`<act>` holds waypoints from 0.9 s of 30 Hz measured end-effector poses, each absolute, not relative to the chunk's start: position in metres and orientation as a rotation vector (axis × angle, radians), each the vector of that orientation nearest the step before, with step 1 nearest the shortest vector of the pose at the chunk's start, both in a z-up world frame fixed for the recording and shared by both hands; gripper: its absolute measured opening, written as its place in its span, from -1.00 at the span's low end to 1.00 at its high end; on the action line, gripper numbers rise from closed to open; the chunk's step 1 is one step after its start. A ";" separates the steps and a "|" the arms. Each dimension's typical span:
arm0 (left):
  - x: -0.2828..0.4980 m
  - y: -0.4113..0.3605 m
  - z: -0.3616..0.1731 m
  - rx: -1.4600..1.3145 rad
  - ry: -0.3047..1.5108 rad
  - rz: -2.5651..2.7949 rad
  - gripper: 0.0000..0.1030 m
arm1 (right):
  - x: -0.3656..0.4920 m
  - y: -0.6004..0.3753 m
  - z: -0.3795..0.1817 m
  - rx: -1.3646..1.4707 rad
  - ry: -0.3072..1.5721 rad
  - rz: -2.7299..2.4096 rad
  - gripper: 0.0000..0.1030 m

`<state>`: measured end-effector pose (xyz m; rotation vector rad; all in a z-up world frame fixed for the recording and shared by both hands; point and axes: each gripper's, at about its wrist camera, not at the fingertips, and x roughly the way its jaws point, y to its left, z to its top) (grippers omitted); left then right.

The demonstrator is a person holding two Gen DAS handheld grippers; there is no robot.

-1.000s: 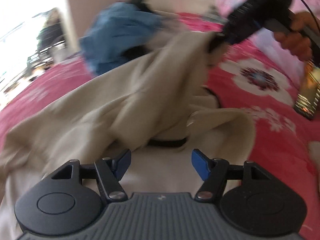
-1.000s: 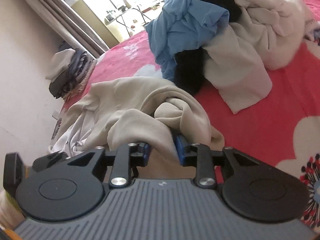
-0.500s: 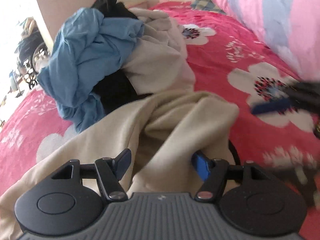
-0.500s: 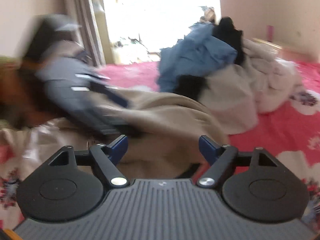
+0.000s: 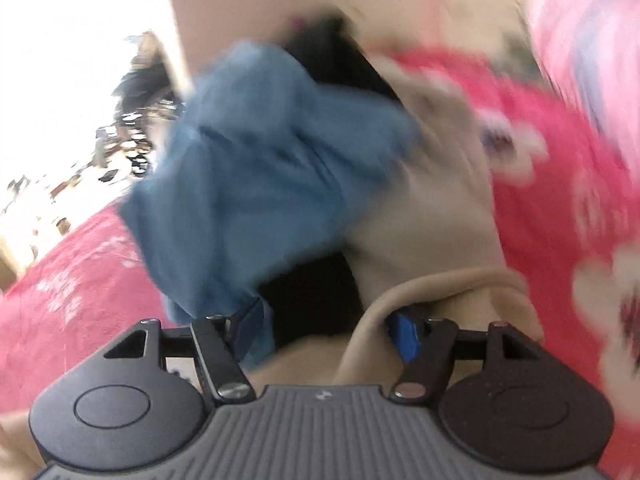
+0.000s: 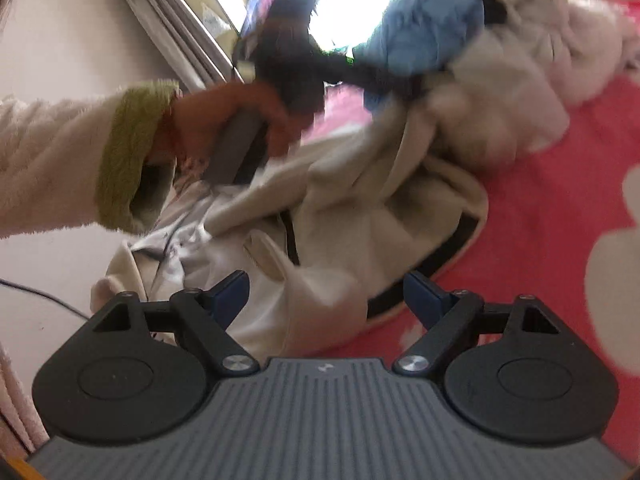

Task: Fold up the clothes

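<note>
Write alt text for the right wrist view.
The open right gripper hovers over a crumpled beige garment on a red floral bedspread. The left hand reaches toward a pile with a blue cloth.

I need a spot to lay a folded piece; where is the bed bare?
Bare red floral bedspread lies right of the beige garment, and more left of the blue garment. The heap around that blue garment is crowded.

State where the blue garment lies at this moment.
In the left wrist view the blue garment sits centre-left on the clothes pile, over a black garment and left of the cream clothes, on the red floral bedspread.
</note>
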<state>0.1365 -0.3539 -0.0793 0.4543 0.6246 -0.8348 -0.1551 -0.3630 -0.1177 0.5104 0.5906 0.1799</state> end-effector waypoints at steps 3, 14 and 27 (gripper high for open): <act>0.141 -0.328 -0.048 0.320 0.582 -0.847 0.33 | -0.149 -0.362 -0.125 0.548 0.640 0.185 0.64; 0.072 -0.244 -0.006 0.616 0.383 -1.050 0.43 | -0.156 -0.375 -0.141 0.639 0.696 0.125 0.64; 0.020 -0.223 -0.046 0.829 0.492 -1.368 0.42 | -0.145 -0.370 -0.136 0.589 0.683 0.082 0.64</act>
